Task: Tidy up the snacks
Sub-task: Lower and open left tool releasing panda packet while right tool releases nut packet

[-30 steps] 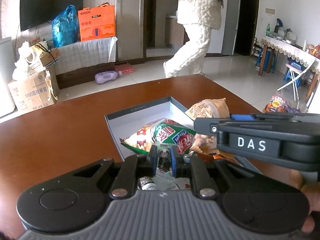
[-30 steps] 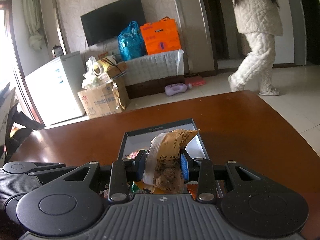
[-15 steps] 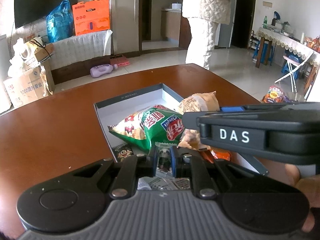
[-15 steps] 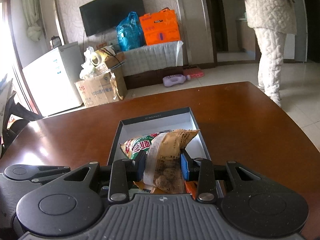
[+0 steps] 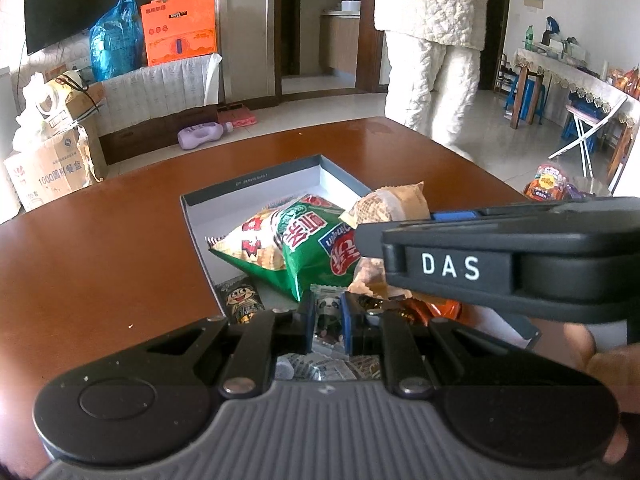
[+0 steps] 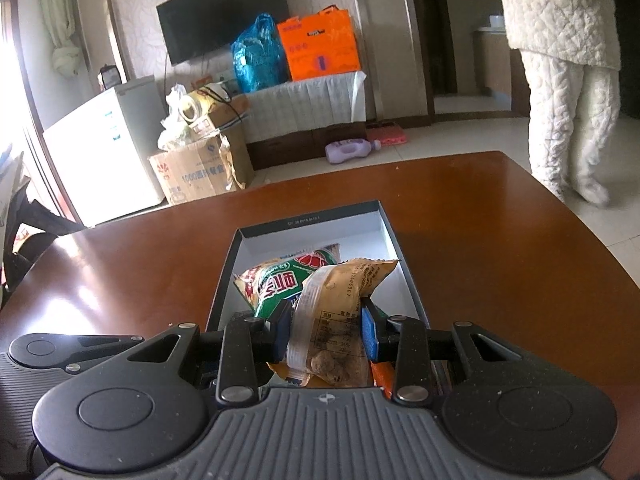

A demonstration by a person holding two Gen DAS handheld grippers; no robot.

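A dark shallow box [image 5: 256, 182] with a white inside lies on the brown table and holds several snack packs, among them a green chip bag [image 5: 304, 244]. My left gripper [image 5: 328, 316] is shut on a small panda-print packet [image 5: 329, 308] low over the box's near end. My right gripper [image 6: 325, 330] is shut on a tan snack pack [image 6: 340, 304] over the same box [image 6: 308, 222]; the green chip bag [image 6: 280, 280] lies behind it. From the left wrist view the right gripper's body crosses the right side, with the tan pack [image 5: 394, 206] sticking out of it.
The brown table [image 6: 500, 240] reaches past the box on all sides. A person in white quilted clothes [image 6: 560, 60] stands on the floor beyond its far right corner. A hand [image 5: 592, 356] holds the right gripper. Cardboard boxes, a small fridge and a covered bench stand at the wall.
The left gripper has sunk a little toward the box with the panda packet. The person in white has walked right and stopped. The right gripper keeps its hold in place.
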